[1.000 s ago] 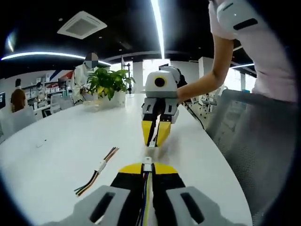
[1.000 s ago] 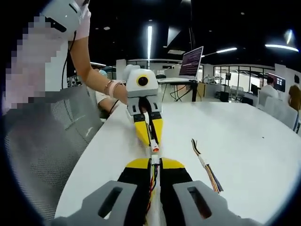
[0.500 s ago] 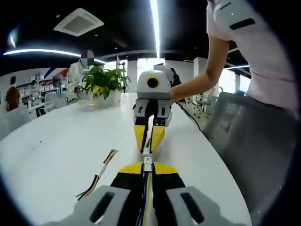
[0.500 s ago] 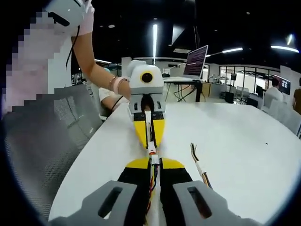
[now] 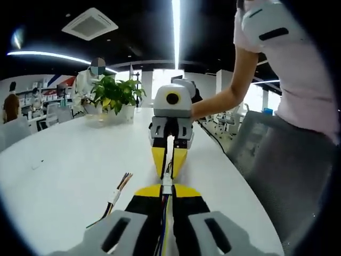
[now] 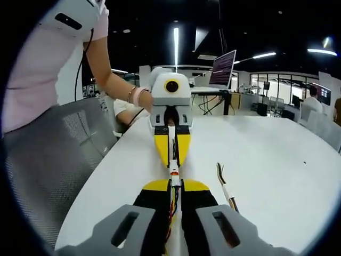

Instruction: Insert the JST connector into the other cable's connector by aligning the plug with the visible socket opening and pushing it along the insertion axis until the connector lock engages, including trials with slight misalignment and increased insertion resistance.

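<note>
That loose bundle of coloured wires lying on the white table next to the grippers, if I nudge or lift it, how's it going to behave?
The wire bundle would probably flop: its thin strands fan out loosely at the end. It looks light, so a nudge would likely slide it across the smooth white table instead of rolling. Lifted by its small white connector, the ends would likely droop.

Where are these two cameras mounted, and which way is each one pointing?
Left gripper view: rides on the left gripper, looking forward along its yellow jaws at the right gripper facing it; the person's arm shows.
Right gripper view: rides on the right gripper, looking back at the left gripper; the person's wrist shows.
Shared: the white table, the spare cable lying on it, and the connectors meeting between the gripper tips.
</note>
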Demonstrator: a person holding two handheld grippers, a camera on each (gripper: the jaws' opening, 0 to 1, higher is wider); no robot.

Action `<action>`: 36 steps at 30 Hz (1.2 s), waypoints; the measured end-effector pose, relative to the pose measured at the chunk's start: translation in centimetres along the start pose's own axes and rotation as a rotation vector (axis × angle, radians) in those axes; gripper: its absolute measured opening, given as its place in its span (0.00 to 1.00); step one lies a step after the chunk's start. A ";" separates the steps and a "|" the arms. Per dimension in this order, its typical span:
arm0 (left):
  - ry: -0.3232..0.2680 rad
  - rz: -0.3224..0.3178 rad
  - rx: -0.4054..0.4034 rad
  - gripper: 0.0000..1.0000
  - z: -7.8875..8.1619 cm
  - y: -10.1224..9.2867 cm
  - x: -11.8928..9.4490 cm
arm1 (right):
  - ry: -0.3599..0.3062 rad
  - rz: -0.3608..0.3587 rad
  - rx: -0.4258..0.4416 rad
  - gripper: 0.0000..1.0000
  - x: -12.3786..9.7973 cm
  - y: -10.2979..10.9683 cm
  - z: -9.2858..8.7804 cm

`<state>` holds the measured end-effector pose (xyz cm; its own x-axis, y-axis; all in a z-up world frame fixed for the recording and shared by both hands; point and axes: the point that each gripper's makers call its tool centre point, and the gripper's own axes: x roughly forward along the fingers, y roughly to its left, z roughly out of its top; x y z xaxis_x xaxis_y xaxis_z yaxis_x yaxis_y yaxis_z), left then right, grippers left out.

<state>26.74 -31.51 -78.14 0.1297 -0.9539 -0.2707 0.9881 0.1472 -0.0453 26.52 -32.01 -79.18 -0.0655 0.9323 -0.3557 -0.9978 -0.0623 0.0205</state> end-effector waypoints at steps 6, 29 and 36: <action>0.003 -0.007 -0.004 0.01 -0.1 -0.1 0.1 | 0.002 0.000 -0.005 0.03 -0.2 0.0 0.2; -0.007 -0.034 -0.019 0.00 0.4 -0.4 0.4 | -0.025 0.032 0.052 0.02 0.1 -0.1 0.3; -0.013 -0.033 -0.018 0.00 0.4 -0.4 0.3 | -0.033 0.035 0.070 0.01 0.4 -0.1 0.5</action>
<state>26.47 -31.97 -77.84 0.0978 -0.9617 -0.2560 0.9902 0.1197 -0.0714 26.61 -31.48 -78.87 -0.0993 0.9412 -0.3230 -0.9926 -0.0711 0.0980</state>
